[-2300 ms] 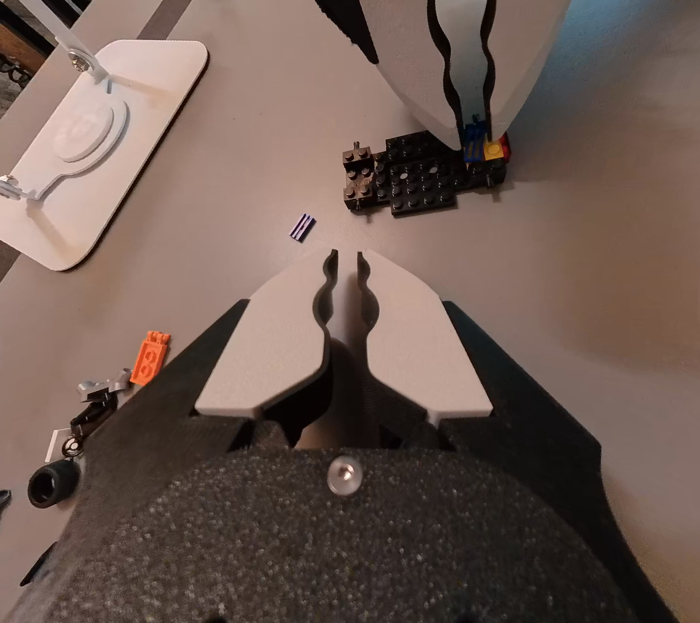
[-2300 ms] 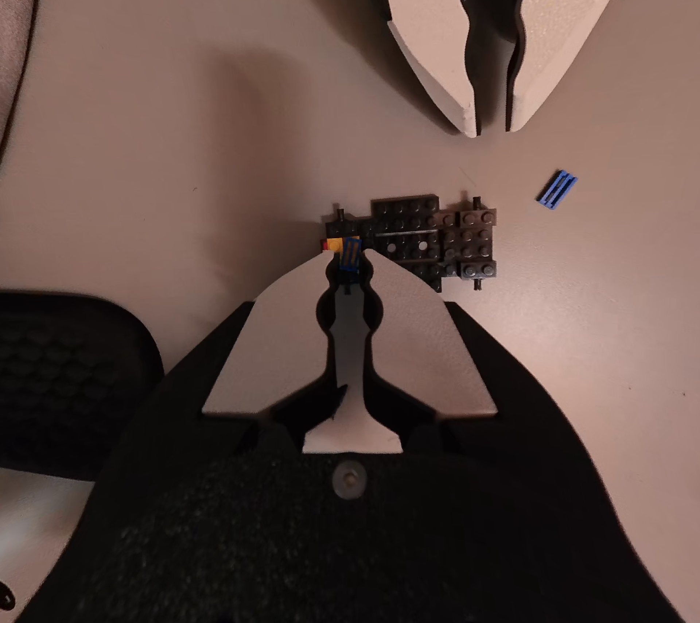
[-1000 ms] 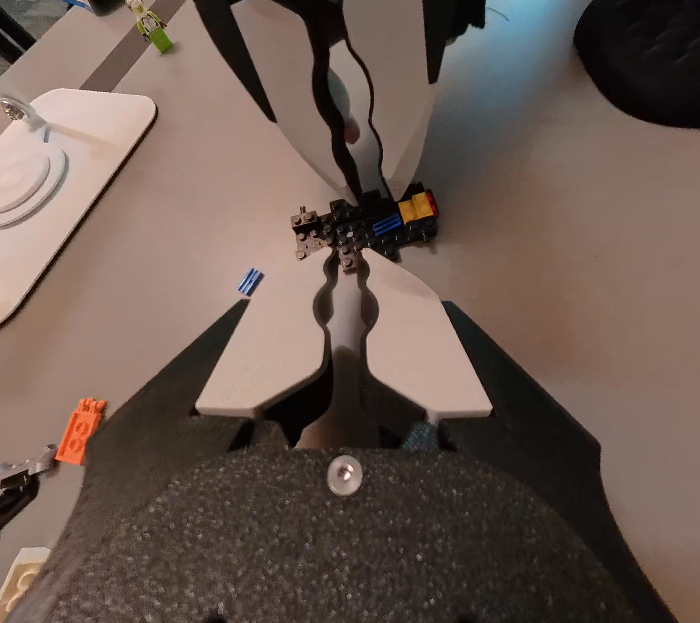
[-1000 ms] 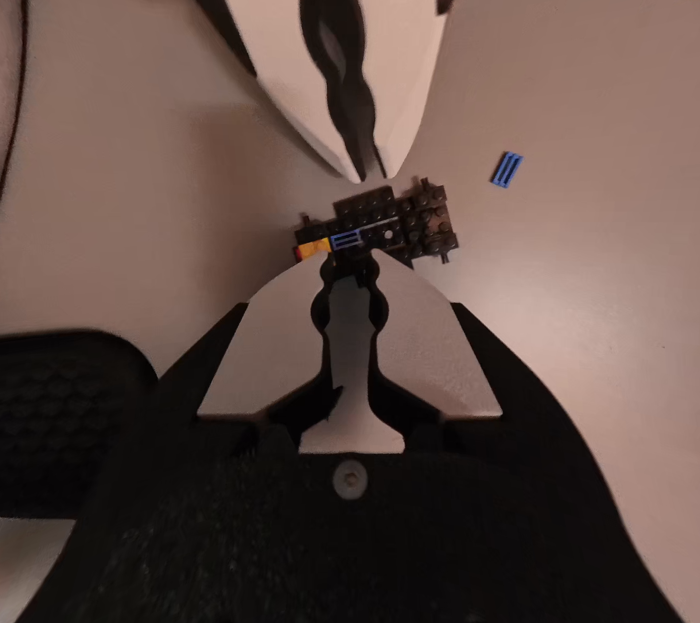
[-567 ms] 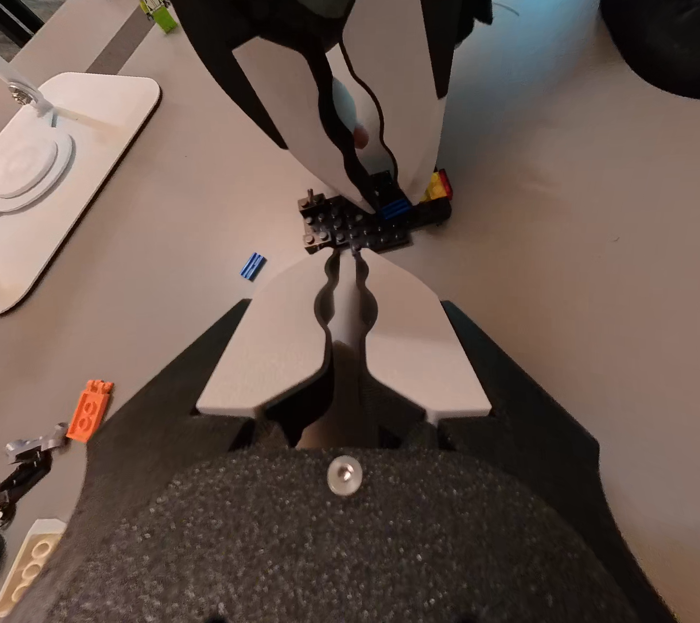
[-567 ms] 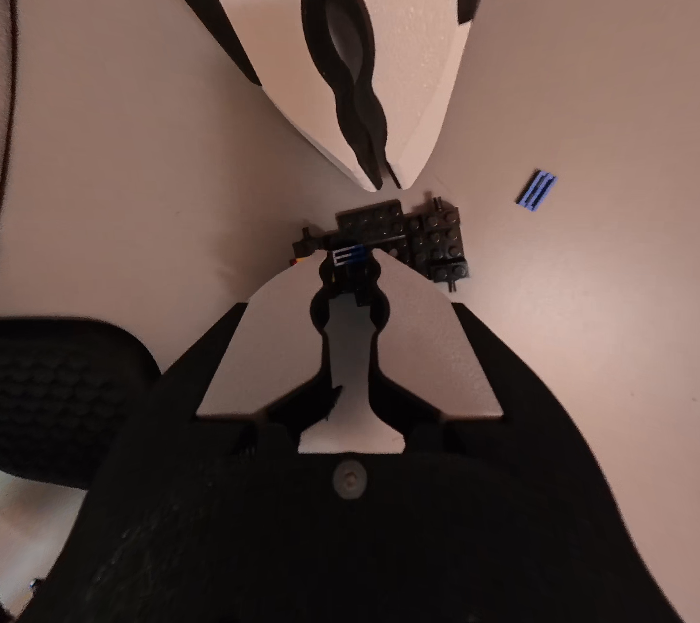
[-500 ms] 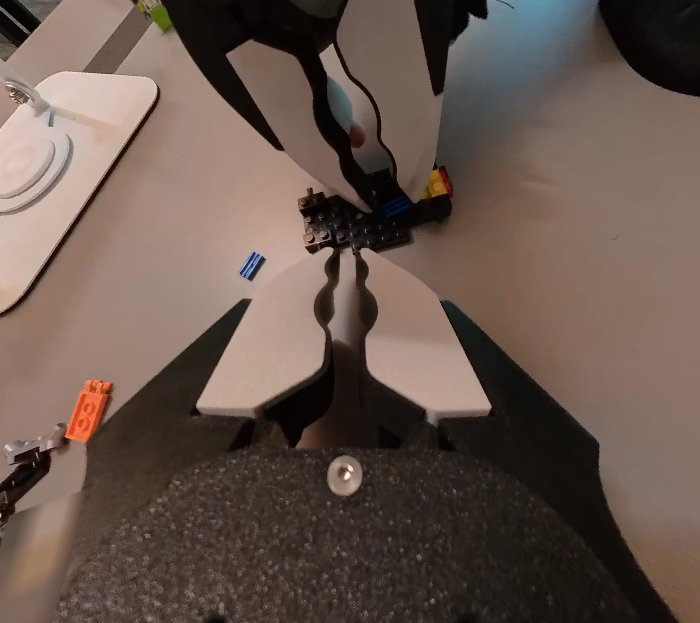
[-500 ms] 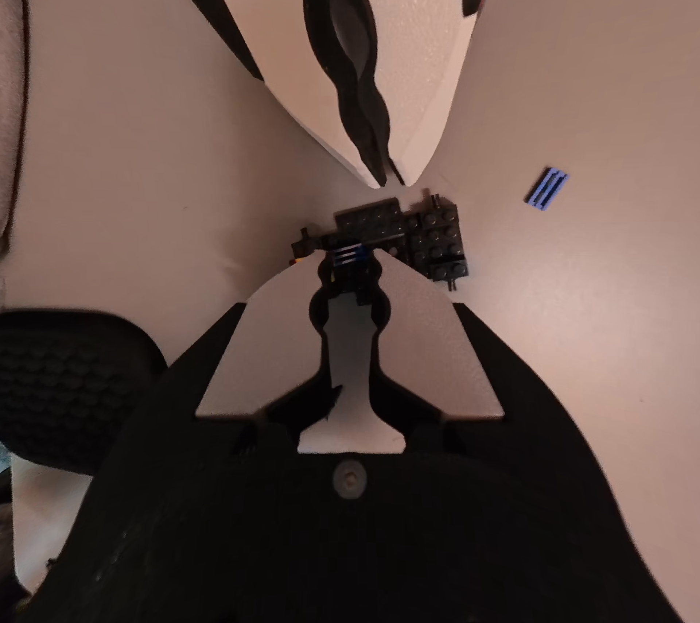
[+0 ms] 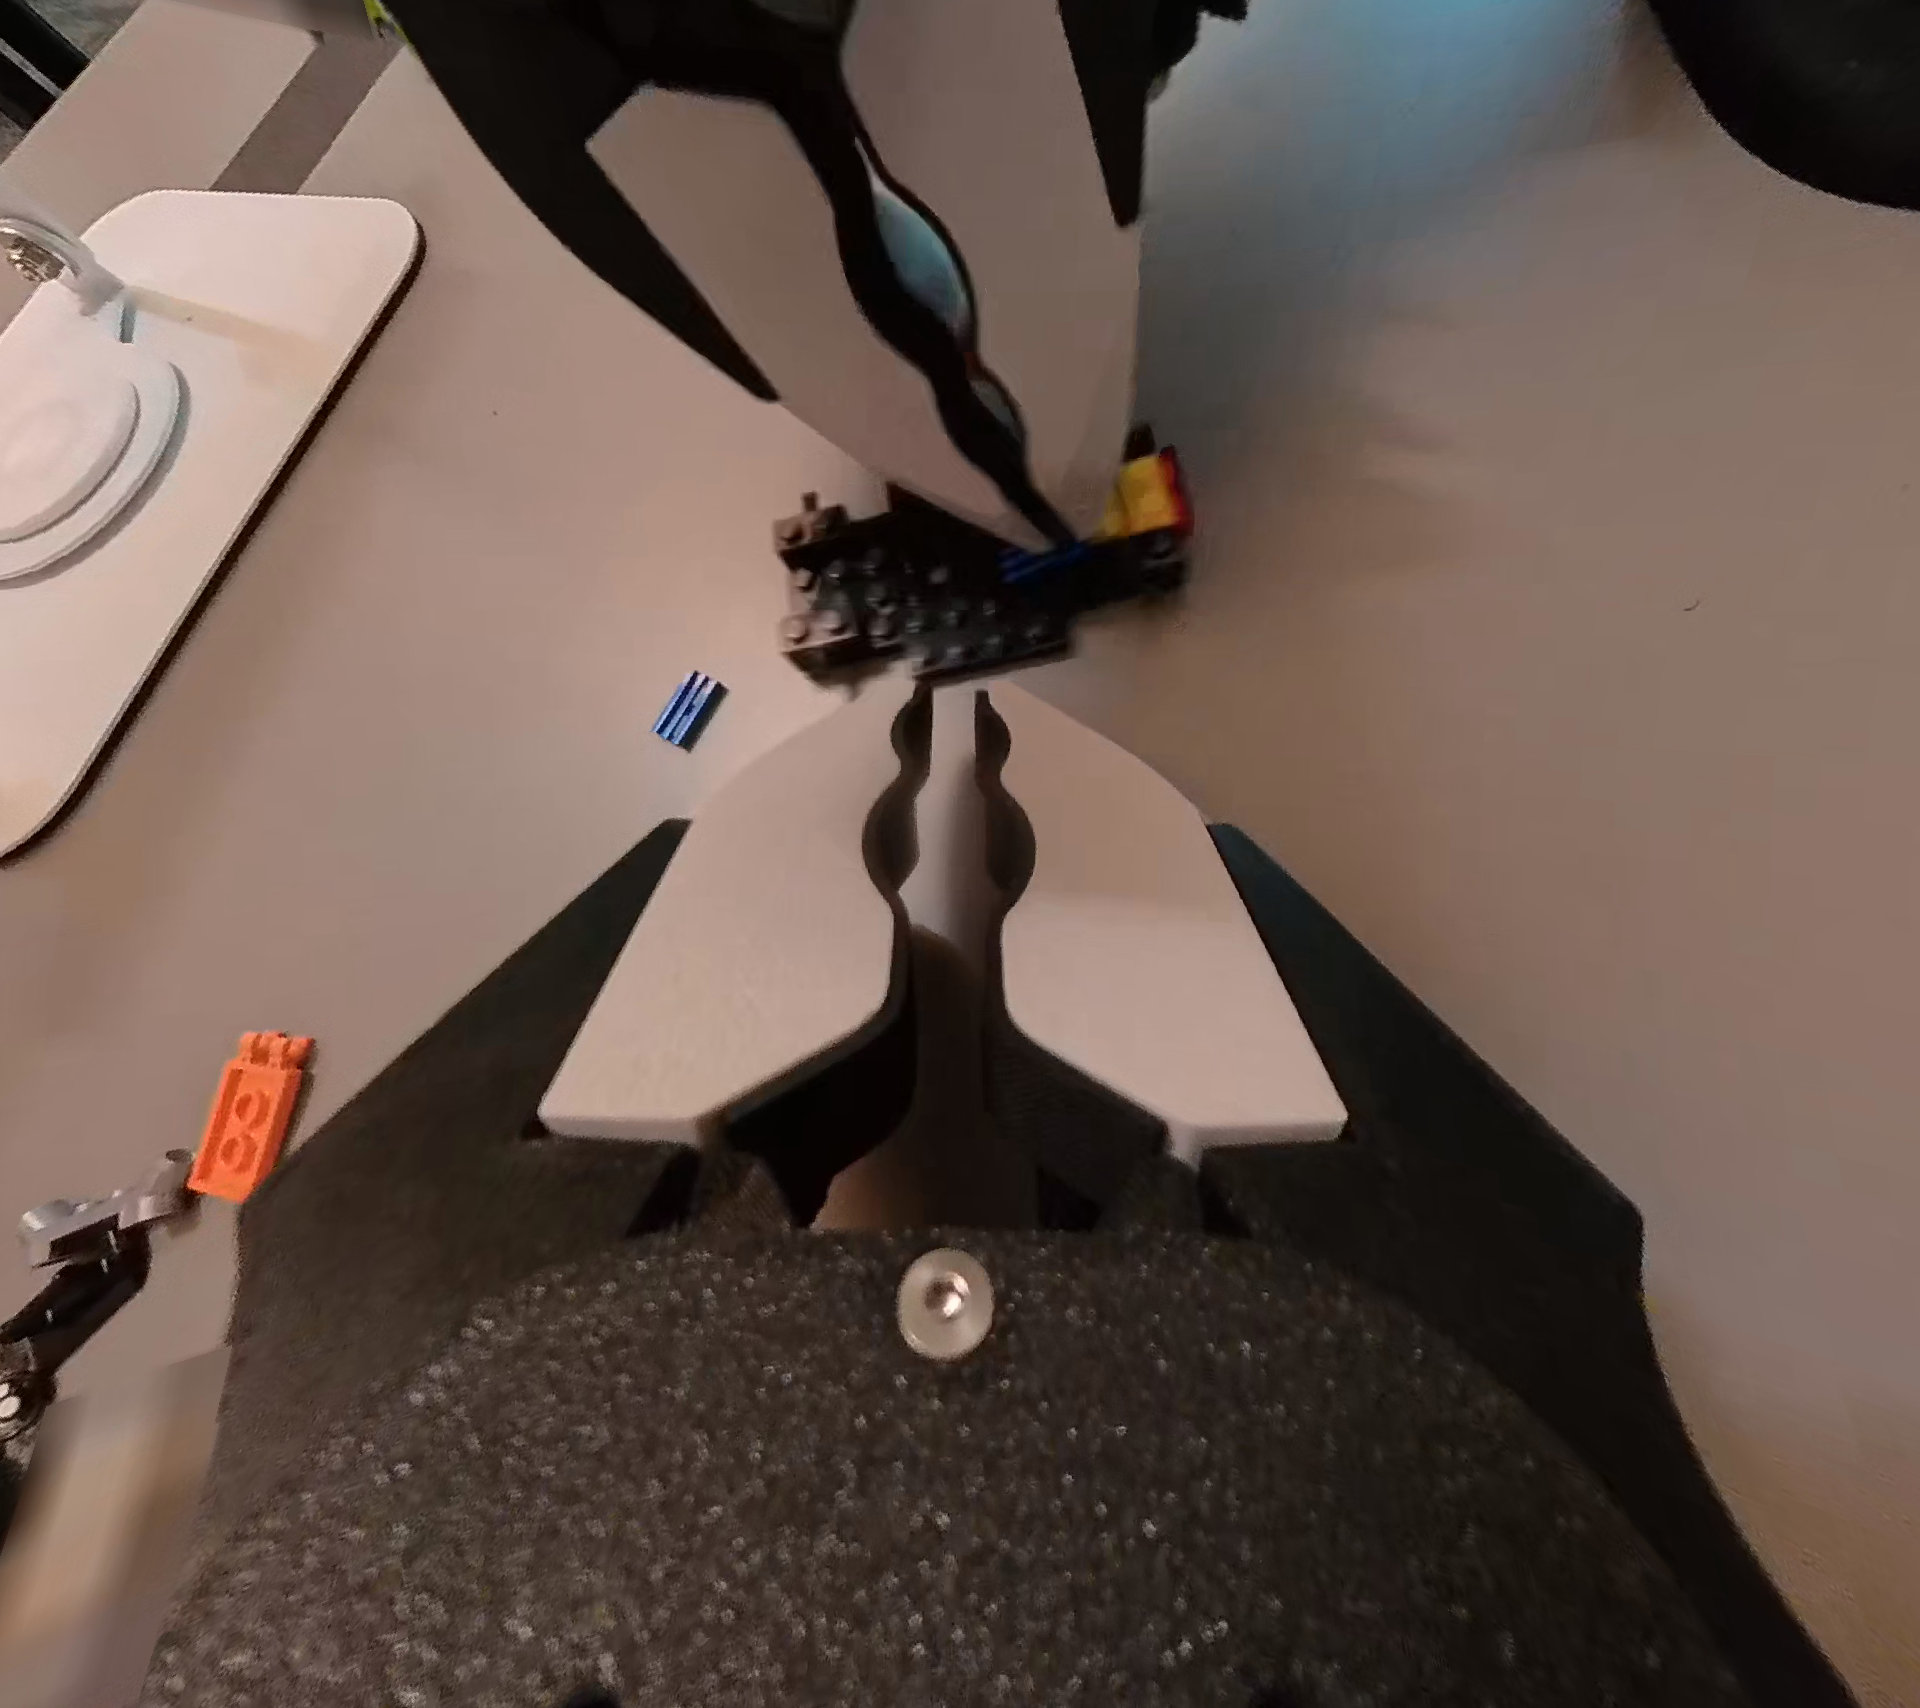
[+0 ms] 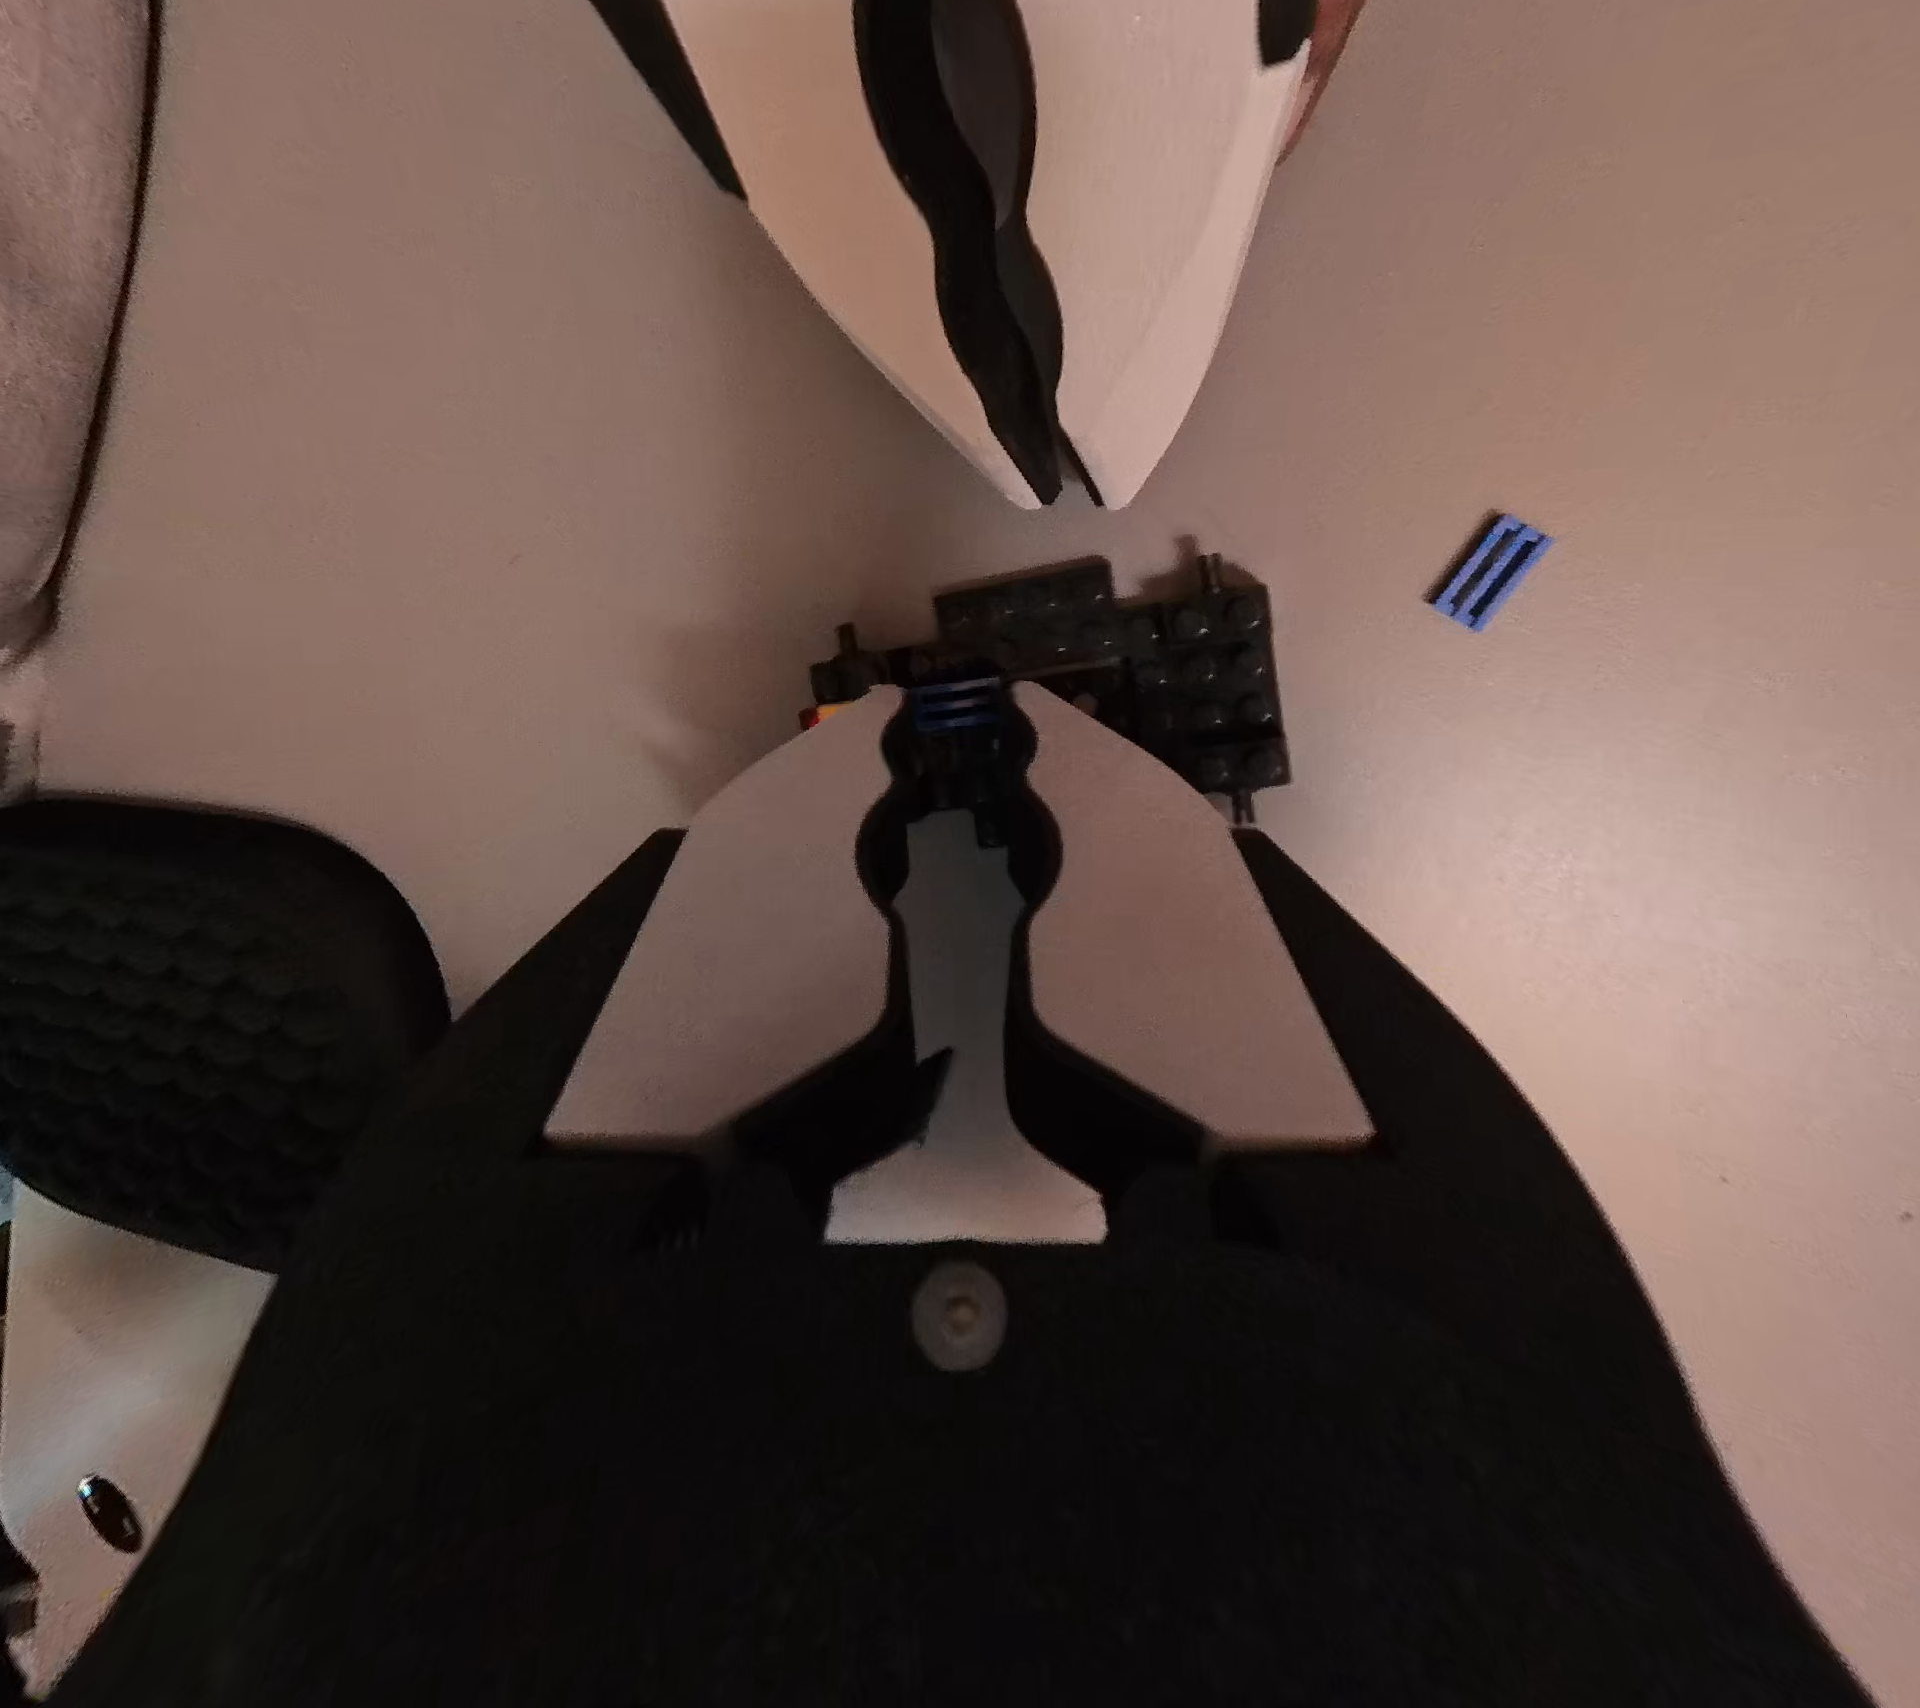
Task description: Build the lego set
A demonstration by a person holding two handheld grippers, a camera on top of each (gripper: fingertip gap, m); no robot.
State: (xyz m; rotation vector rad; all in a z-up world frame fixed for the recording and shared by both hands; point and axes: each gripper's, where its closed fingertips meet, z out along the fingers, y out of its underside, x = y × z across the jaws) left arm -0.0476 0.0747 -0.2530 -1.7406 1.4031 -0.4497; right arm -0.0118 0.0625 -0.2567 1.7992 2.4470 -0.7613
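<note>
I hold the two hand-held grippers nose to nose over the black lego base (image 9: pixel 925 598), which sits mid-surface (image 9: pixel 1455 723) between them. My right hand-held gripper (image 10: pixel 958 694), at the far side in the left wrist view, has its fingers narrowed around the blue grille tile (image 10: pixel 956 708) on the base's right end, next to the yellow and red bricks (image 9: pixel 1143 495); whether they press the tile's sides I cannot tell. I judge the point is to seat that tile onto the studs. My left hand-held gripper (image 9: pixel 948 702) comes in from the near side, fingers nearly together with a narrow empty gap, tips just beside the base's near edge, probably to brace it against sliding. A second blue grille tile (image 9: pixel 689 711) lies loose just left of the base, likely the next part. An orange piece (image 9: pixel 249 1118) and grey and black bits (image 9: pixel 73 1243) wait at the near left; a white stand base (image 9: pixel 187 432) sits far left.
</note>
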